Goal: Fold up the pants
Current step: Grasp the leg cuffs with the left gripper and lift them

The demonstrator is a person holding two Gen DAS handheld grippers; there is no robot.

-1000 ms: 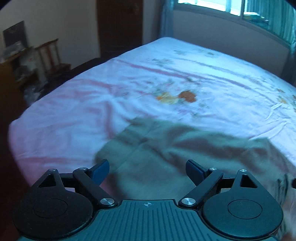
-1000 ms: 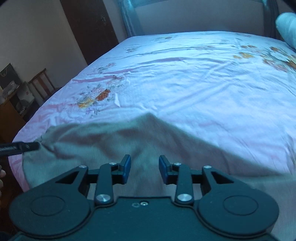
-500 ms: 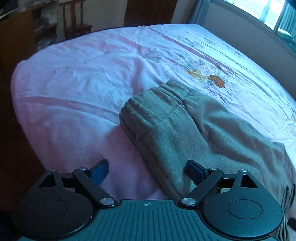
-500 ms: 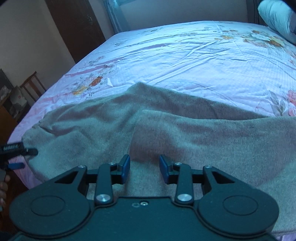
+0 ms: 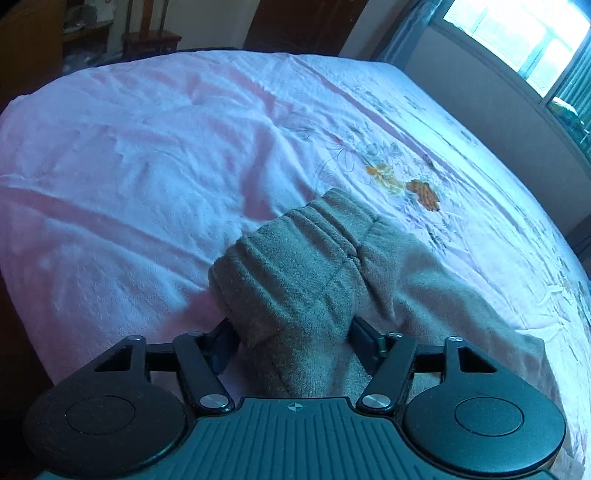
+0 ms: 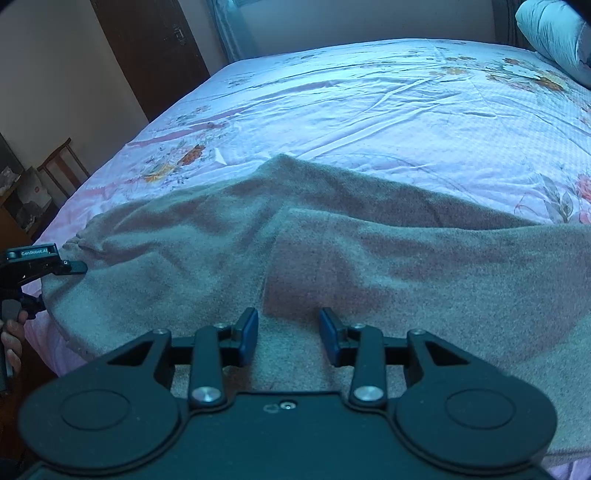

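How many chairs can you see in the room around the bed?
1 seen for certain: a wooden chair stands against the wall beyond the bed's far-left corner, next to cluttered furniture. The left wrist view shows what looks like the same chair. Others may be hidden.

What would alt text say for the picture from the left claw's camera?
The left claw has just been closing around a bunched end of grey pants, with the cloth between its blue-tipped fingers. The pants lie on a pink flowered bedsheet, with a bright window beyond.
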